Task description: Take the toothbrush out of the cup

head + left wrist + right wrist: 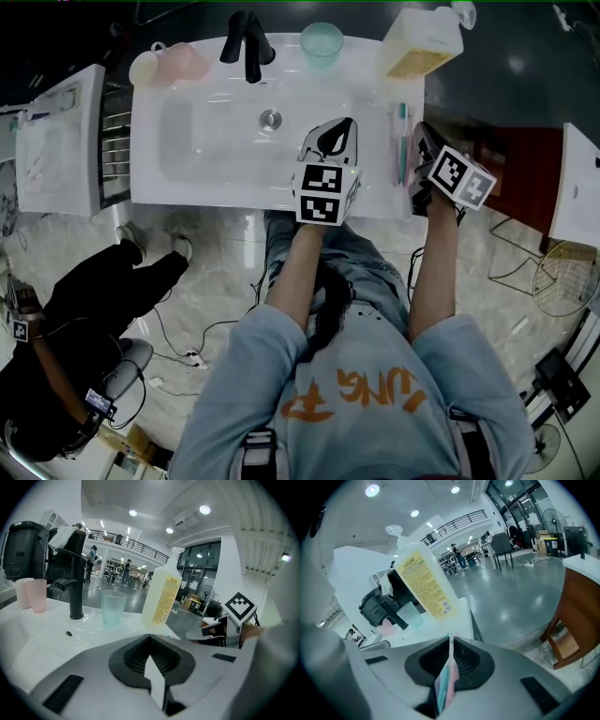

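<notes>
Clamping toothbrush (443,690) between its jaws: right gripper (450,643) | left gripper (151,657) closed, empty

A staged washroom corner is standing inside an open lab hall: behind the washbasin (206,178) a mezzanine railing (140,550) and ceiling spotlights (205,509) are showing, and cables (178,349) are trailing over the floor (220,277) below it.

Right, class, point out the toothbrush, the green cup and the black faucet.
toothbrush (402,141), head view, middle of its handle.
green cup (114,607), left gripper view, its side wall.
black faucet (76,597), left gripper view, its upright stem.
</notes>
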A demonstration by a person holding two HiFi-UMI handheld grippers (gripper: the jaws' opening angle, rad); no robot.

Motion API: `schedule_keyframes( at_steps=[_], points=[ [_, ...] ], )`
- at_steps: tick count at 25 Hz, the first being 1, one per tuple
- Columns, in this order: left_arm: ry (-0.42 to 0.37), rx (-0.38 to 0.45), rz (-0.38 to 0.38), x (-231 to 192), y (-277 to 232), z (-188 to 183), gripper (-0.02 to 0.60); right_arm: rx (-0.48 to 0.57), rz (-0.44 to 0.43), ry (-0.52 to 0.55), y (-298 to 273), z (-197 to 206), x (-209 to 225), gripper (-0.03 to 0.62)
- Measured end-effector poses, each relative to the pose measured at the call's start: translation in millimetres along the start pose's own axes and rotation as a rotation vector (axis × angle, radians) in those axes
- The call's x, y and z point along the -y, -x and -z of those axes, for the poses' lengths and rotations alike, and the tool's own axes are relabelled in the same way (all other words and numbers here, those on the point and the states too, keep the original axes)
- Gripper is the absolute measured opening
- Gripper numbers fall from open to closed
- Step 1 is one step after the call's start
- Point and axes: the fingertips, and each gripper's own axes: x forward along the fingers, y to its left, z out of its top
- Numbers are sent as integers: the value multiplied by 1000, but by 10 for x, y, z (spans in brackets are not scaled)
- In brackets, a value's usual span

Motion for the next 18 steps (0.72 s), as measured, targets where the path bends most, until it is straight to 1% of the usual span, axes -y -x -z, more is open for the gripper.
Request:
schedule_keyframes(
  at_steps=[5,13,18],
  points=[
    [-14,45,-6,15,143,-146,8,106,-76,11,203,-163,-205,37],
    [-29,125,-38,-45,452,-386,8,202,-162,171,465,-320,-688,31],
    [-48,192,-73,-150,691,-635,8,253,-221,262,573,-490,-1083,31]
  ],
)
